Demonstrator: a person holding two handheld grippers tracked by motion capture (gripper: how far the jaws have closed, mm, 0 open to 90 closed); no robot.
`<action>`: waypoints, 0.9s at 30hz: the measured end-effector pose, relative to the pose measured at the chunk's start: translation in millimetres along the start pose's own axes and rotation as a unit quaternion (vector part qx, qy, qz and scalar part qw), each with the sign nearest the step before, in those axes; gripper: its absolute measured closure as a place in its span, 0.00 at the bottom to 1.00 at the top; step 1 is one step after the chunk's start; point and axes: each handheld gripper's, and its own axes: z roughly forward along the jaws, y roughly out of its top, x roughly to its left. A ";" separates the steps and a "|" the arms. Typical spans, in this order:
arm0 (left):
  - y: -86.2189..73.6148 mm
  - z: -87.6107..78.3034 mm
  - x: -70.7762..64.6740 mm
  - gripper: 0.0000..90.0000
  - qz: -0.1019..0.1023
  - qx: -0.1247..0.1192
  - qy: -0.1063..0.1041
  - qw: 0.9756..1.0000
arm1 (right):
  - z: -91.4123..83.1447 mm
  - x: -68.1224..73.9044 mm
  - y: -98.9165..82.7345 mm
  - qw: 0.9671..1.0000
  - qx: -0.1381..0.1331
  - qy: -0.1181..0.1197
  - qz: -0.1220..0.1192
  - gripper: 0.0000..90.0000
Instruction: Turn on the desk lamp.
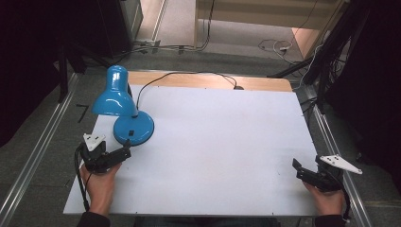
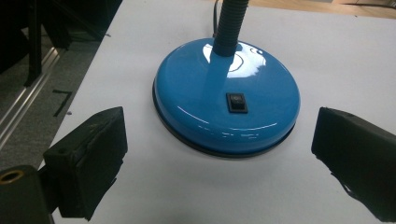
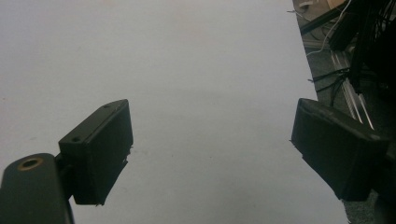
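Your blue desk lamp point(image 1: 124, 108) stands upright at the near-left part of the white table point(image 1: 222, 142), its round base point(image 2: 226, 98) flat on the surface. From the base the black ribbed neck point(image 2: 229, 28) rises at the far side, and in the high view the shade point(image 1: 115, 94) leans out toward the left rear, its opening facing down; the lamp's long axis runs roughly from the base up and away from you. The black cord point(image 1: 189, 75) trails from the lamp along the rear of the table. Your left gripper point(image 1: 124, 153) sits just short of the base, aimed at it; in the left gripper view its jaws stand wide apart, one on each side of the base, touching nothing and holding nothing. A small black rocker switch point(image 2: 236, 102) sits on the near slope of the base, facing you between those jaws. The base is glossy, with bright reflections across its dome and a dark rim at the bottom edge. Your right gripper point(image 1: 298, 168) rests at the near-right edge of the table, well apart from the lamp, its jaws also spread wide over bare white surface, empty.
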 end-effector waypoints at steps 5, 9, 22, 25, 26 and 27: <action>0.8 1.9 -0.9 0.06 -0.004 -0.001 -0.003 1.000 | 0.5 -0.1 -0.1 1.000 0.001 0.000 -0.002 0.12; 1.1 2.7 -1.3 0.08 -0.007 0.000 -0.003 1.000 | 0.8 0.3 -0.1 1.000 0.002 0.001 -0.002 0.12; 4.4 7.5 -3.9 0.16 -0.009 -0.008 0.002 1.000 | 1.3 1.0 -0.2 1.000 0.005 0.000 -0.003 0.13; 5.9 9.3 -4.2 0.17 -0.008 -0.010 0.001 1.000 | 1.6 1.2 -0.3 1.000 0.006 -0.001 -0.004 0.13; 6.4 10.5 -4.5 0.18 -0.009 -0.012 0.003 1.000 | 1.8 1.2 -0.3 1.000 0.007 -0.001 -0.004 0.13; 6.4 10.5 -4.5 0.19 -0.009 -0.012 0.003 1.000 | 1.8 1.2 -0.3 1.000 0.007 -0.001 -0.004 0.13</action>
